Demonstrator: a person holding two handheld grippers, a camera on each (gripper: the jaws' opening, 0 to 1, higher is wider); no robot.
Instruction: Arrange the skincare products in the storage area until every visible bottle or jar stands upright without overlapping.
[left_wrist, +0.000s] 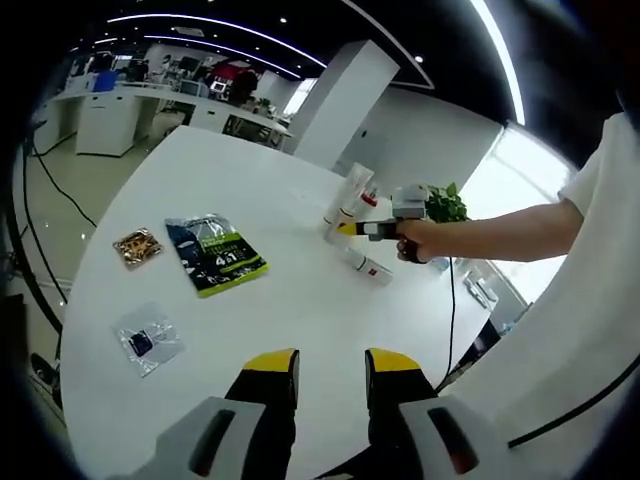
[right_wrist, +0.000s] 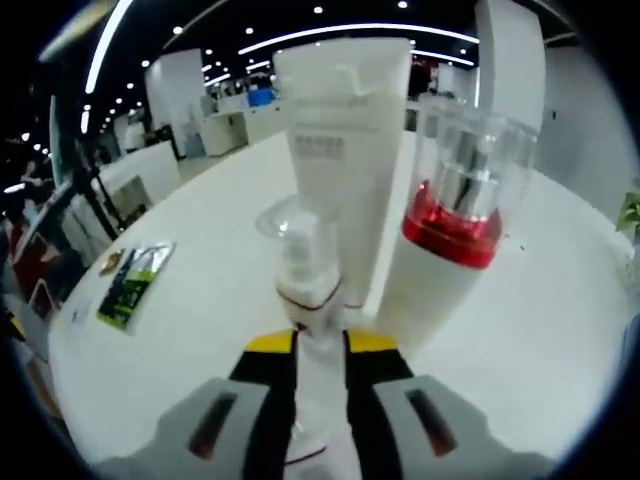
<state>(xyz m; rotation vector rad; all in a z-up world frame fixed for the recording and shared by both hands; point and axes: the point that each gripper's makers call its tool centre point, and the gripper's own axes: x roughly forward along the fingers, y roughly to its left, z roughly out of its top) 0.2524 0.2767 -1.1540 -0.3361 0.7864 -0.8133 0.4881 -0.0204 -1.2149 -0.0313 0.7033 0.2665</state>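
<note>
Small pump bottle (right_wrist: 305, 290) is clamped upright in right gripper (right_wrist: 320, 345), tube (right_wrist: 345, 150) at 12, for standing; left gripper (left_wrist: 330, 365) is held empty, jaws parted.

An open office: black ceiling (left_wrist: 250, 25) with curved light strips (left_wrist: 200, 22), a white square pillar (left_wrist: 340, 100), white desks (left_wrist: 120, 115) along the far side, pale floor (left_wrist: 70, 180), a bright window (left_wrist: 520, 170) beside a leafy plant (left_wrist: 445, 205).
</note>
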